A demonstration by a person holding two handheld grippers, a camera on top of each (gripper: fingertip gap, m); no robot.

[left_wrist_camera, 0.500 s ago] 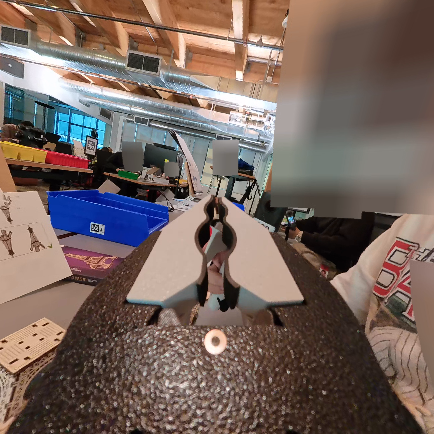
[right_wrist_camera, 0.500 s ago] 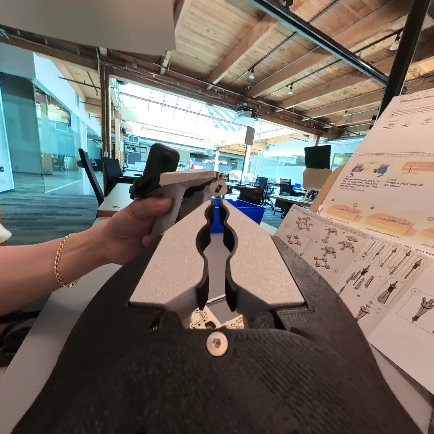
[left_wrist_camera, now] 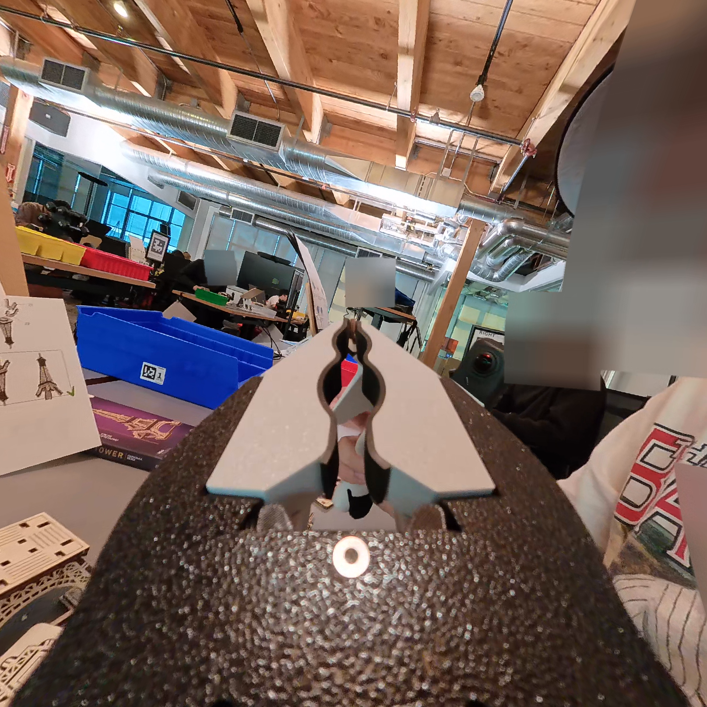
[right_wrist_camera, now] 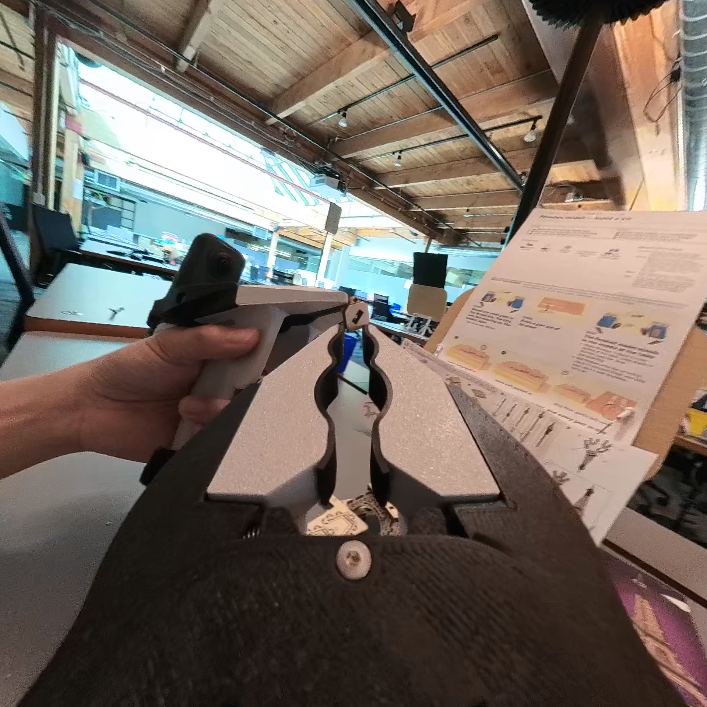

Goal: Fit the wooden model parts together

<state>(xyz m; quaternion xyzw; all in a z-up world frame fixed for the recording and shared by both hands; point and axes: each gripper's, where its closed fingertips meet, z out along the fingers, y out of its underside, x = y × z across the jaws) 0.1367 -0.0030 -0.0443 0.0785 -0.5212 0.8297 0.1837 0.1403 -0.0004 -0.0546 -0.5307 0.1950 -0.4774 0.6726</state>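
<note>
Two grippers meet high above the table (right_wrist_camera: 57, 535). In the right wrist view the left gripper (right_wrist_camera: 354, 306) comes in from the side, held by a hand (right_wrist_camera: 153, 382), and its tips pinch a small wooden piece (right_wrist_camera: 356, 316) with a little slot in it. That piece sits right at the tips of the right gripper (right_wrist_camera: 352, 333), touching or almost touching them. The right gripper's fingers are close together at the tips, but I cannot tell if they press on the piece. In the left wrist view the left gripper (left_wrist_camera: 351, 329) has its tips pressed together on something small and dark, too tiny to make out. A bigger part of the wooden model (left_wrist_camera: 34, 551) stands on the table, low at the left, and more wood pieces (right_wrist_camera: 344, 516) lie under the right gripper. An instruction sheet (right_wrist_camera: 574, 325) leans at the right, and a blue bin (left_wrist_camera: 164, 355) sits farther back. I think this is a hand-over. The piece is very small, so if one gripper lets go before the other squeezes, it could drop. It could also twist in the pinch, and then its slot would not line up with the model.
</note>
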